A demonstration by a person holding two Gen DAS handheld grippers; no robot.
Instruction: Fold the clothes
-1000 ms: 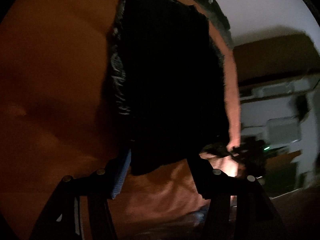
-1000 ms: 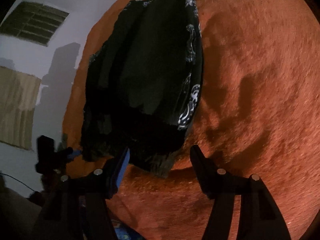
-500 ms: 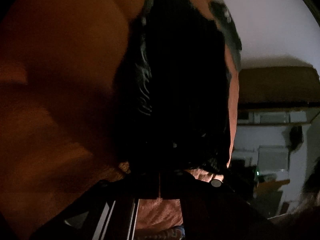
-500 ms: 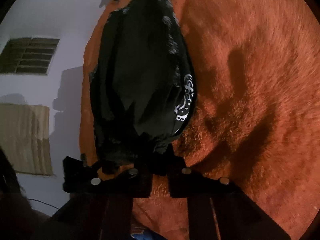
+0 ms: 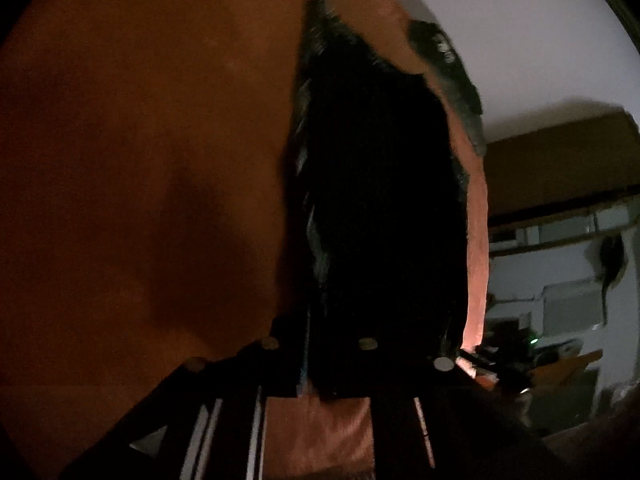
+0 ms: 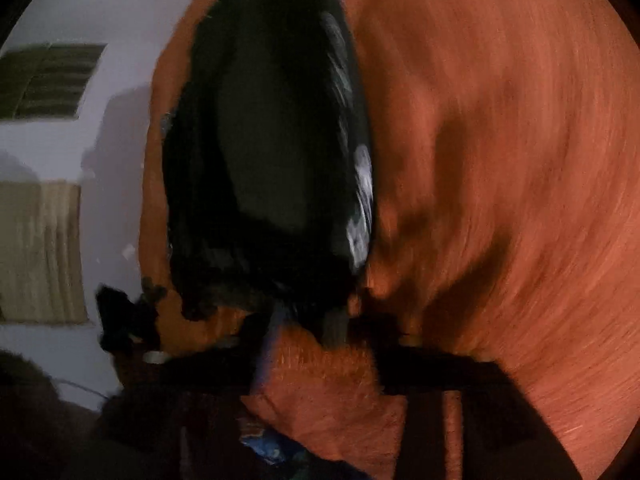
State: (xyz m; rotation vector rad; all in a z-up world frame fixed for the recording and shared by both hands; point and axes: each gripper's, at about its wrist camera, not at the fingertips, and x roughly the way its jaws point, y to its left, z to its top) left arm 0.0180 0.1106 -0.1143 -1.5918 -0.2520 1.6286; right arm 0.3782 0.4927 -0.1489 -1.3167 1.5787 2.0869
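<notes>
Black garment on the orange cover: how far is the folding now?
Done: the black garment lies narrow and long on the orange cover. In hand: the left tongs and right tongs have just been opening, its near hem inside each pair. Left: probably folding it shorter.

The black two-finger left gripper (image 5: pixel 316 364) enters from six o'clock, its jaws just reopened slightly, state unclear in the dark. The black two-finger right gripper (image 6: pixel 316 332) likewise, jaws reopened, parted.
</notes>
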